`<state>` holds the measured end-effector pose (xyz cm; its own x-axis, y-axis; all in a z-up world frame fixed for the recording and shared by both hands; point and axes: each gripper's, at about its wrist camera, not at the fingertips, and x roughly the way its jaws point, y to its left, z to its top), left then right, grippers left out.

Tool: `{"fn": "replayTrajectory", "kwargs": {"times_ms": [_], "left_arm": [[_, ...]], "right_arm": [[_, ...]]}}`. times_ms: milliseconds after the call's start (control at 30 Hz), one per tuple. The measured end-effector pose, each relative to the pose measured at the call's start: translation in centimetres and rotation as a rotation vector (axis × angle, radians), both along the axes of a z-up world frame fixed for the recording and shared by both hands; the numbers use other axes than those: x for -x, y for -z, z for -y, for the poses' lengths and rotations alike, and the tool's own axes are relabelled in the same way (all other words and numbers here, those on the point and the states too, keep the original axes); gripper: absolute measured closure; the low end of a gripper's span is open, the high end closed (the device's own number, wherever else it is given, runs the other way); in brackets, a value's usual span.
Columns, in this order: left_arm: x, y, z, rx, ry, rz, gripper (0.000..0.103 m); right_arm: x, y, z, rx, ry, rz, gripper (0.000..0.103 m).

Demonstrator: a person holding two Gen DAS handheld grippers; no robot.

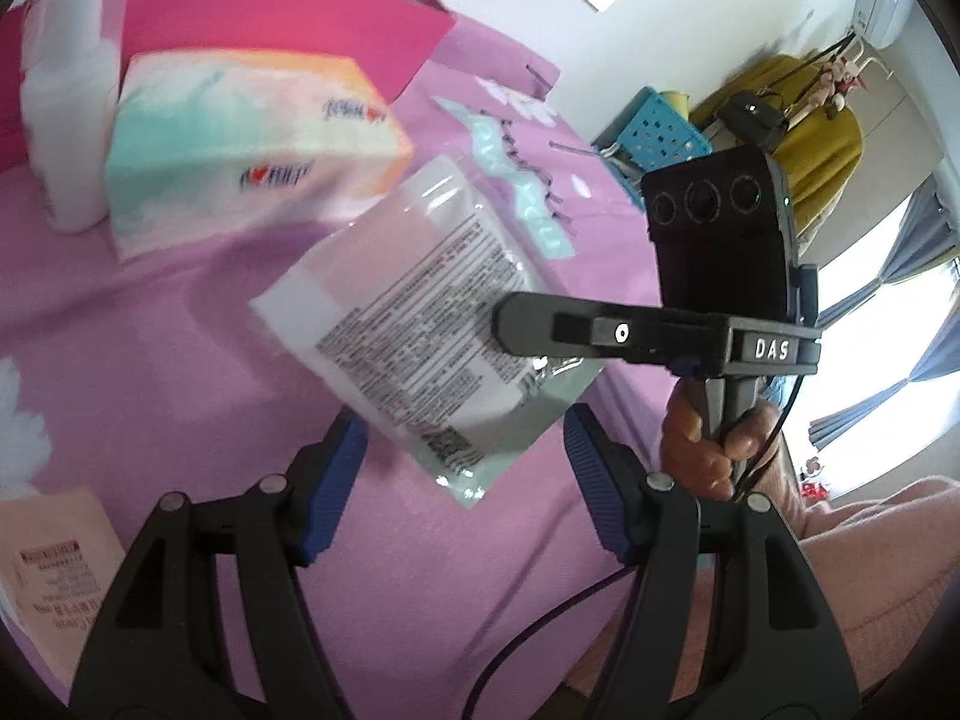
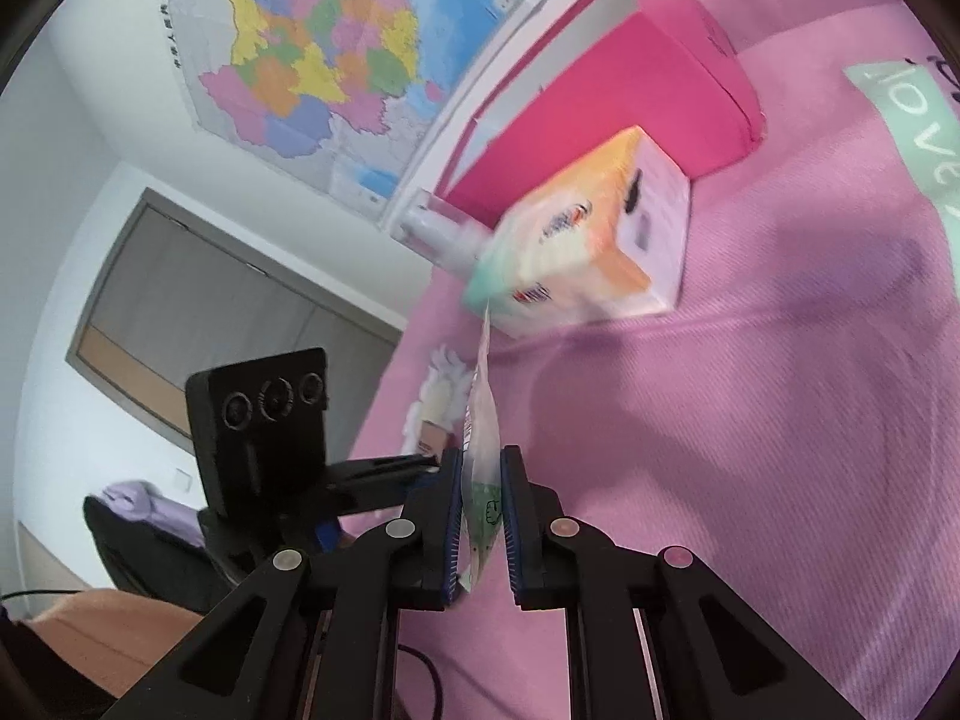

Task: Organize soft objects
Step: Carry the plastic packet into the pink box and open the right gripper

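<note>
Right tool (image 2: 481, 516) clamped on wipes pack (image 2: 480, 450)

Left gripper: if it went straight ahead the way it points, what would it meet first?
Probably the flat packet held by the right gripper, which hangs just past the left gripper's open fingers. Depth is unclear.

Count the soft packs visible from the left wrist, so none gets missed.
4: white flat pack held by right gripper, tissue brick, white roll pack, peach pack; others may be hidden.
</note>
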<state>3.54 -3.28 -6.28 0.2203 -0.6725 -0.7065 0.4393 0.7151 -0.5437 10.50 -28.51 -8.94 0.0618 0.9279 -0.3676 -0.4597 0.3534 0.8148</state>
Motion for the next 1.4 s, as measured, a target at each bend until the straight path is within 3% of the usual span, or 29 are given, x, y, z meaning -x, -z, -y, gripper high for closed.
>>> {"fn": "replayTrajectory", "kwargs": {"times_ms": [133,400,633,1000,1167,1233,1267,1400], "left_arm": [[-1.1,-1.7,0.0,0.005,-0.007,0.04,0.038],[-5.1,-7.0,1.4,-0.056,-0.026,0.171,0.042],[-9.6,-9.3,2.6,-0.125,-0.045,0.211,0.044],[-15.4,-8.6,3.5,-0.218,-0.074,0.171,0.045],[-17.1,-7.3,3.7,-0.264,-0.094,0.138,0.045],[-17.4,-7.1,3.7,-0.291,-0.111,0.148,0.045],[-17.5,-6.9,3.6,-0.3,-0.121,0.146,0.045],[-17.3,-6.8,3.4,-0.311,-0.14,0.156,0.045]], "right_arm": [[-0.8,-2.0,-0.1,-0.013,0.025,0.044,0.092],[-3.8,-6.7,0.1,-0.022,0.081,0.153,0.091],[-8.4,-10.0,0.3,-0.014,0.163,0.237,0.09],[-14.4,-9.3,-0.7,-0.002,0.233,0.198,0.087],[-16.1,-8.1,-1.4,0.079,0.272,0.19,0.084],[-16.2,-7.9,-1.8,0.127,0.286,0.206,0.077],[-16.1,-7.8,-2.2,0.198,0.312,0.237,0.07],[-15.5,-8.2,-2.3,0.253,0.343,0.282,0.06]]}}
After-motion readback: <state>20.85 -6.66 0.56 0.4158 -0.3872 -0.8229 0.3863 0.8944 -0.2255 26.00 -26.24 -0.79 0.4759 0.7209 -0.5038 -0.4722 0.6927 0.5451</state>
